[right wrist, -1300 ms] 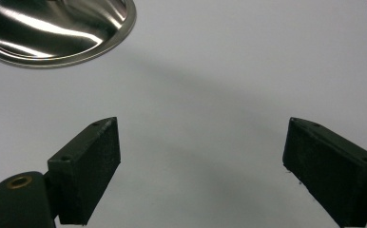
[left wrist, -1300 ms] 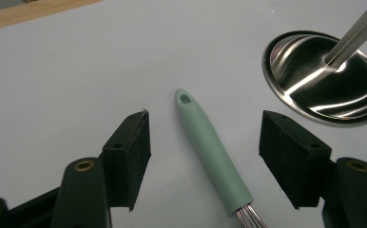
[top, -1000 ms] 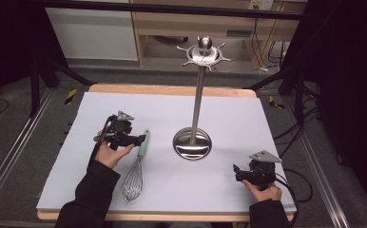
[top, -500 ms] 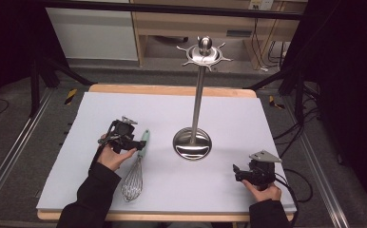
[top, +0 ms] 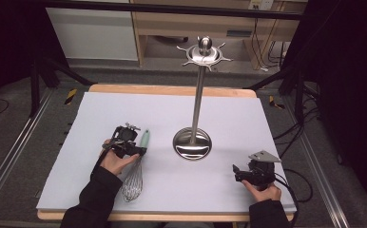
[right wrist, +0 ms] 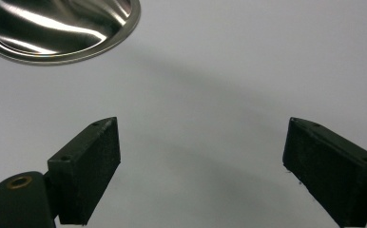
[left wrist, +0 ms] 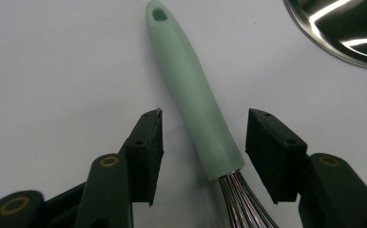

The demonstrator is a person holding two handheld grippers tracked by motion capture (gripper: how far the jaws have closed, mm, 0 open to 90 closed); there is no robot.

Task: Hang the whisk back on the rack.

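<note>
One whisk (top: 136, 164) on table (top: 248, 118), near stand (top: 194, 137). Two tongs. Left tongs (left wrist: 203, 142) just closing, astride mint handle, pads not touching. Right tongs (right wrist: 200, 166) wide open over bare table. High view: stand's hook crown; left gripper view: handle's hanging hole.

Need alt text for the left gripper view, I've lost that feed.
The left gripper straddles the whisk's green handle near the wires, jaws closing in but not yet touching it. The whisk lies on the white table, hanging hole at the far end, the stand's steel base top right.
</note>
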